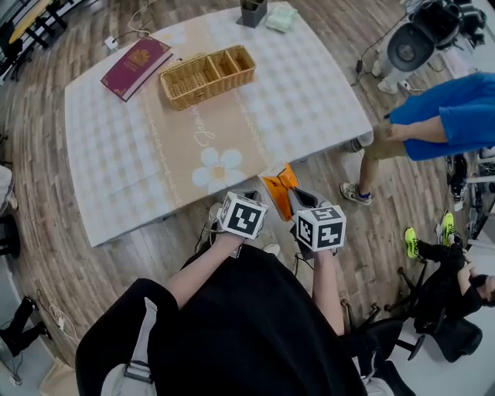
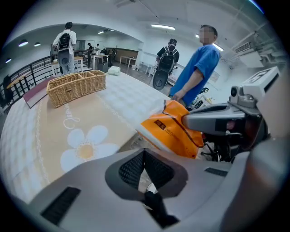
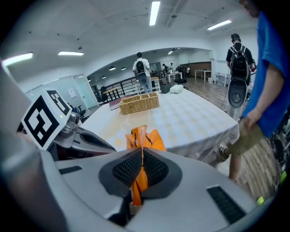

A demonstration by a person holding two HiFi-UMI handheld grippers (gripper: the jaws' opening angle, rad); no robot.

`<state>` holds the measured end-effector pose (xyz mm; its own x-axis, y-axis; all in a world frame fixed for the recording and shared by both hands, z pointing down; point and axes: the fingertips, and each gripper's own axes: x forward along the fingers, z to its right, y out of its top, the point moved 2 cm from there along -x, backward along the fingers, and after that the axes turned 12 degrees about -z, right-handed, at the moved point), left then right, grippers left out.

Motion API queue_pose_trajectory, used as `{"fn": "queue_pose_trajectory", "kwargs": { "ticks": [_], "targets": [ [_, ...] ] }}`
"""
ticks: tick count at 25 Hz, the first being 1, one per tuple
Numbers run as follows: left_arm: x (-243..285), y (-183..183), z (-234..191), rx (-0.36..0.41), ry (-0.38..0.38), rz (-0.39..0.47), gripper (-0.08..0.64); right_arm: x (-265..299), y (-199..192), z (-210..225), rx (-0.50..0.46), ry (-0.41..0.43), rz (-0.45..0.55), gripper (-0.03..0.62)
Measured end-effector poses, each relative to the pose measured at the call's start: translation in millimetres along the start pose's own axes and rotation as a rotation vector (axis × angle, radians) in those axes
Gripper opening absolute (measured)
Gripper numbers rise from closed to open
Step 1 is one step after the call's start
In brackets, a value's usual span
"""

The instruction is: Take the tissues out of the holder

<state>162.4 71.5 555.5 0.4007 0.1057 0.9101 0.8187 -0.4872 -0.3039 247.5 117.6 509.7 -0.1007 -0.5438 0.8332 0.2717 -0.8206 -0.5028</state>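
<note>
1. Left tongs (image 2: 145, 152): clenched, pads meeting at the tips with nothing between them. They hang just off the near edge of the desk (image 1: 116, 162).
2. Dark holder (image 1: 253, 12): stands at the far edge of the desk, well apart from both tongs. A pale green pack (image 1: 281, 18) lies just beside it.
3. Orange packet (image 1: 278, 190): sits at the desk's near edge, between the two units.
4. Right tongs (image 3: 141, 155): clamped on the orange packet, whose folded top stands above the pads.
</note>
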Motion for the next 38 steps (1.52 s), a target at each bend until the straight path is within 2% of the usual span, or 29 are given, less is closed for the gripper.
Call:
{"fn": "queue_pose_trajectory", "kwargs": {
  "ticks": [12, 19, 24, 29, 38],
  "targets": [
    [36, -25, 138, 0.040, 0.004, 0.005, 0.000, -78, -118, 62, 0.065, 0.001, 0.008, 0.017],
    [47, -36, 181, 0.070, 0.014, -0.014, 0.000, -100, -158, 79, 0.112, 0.013, 0.020, 0.017],
    [45, -38, 187, 0.064, 0.028, -0.018, 0.000, -101, -157, 82, 0.098, 0.034, 0.028, 0.017],
    [43, -32, 173, 0.034, 0.043, -0.013, 0.000, -92, -134, 81, 0.066, 0.051, 0.029, 0.017],
    [43, 13, 132, -0.017, 0.037, 0.006, 0.000, -65, -74, 92, 0.014, 0.056, 0.009, 0.017]
  ]
}}
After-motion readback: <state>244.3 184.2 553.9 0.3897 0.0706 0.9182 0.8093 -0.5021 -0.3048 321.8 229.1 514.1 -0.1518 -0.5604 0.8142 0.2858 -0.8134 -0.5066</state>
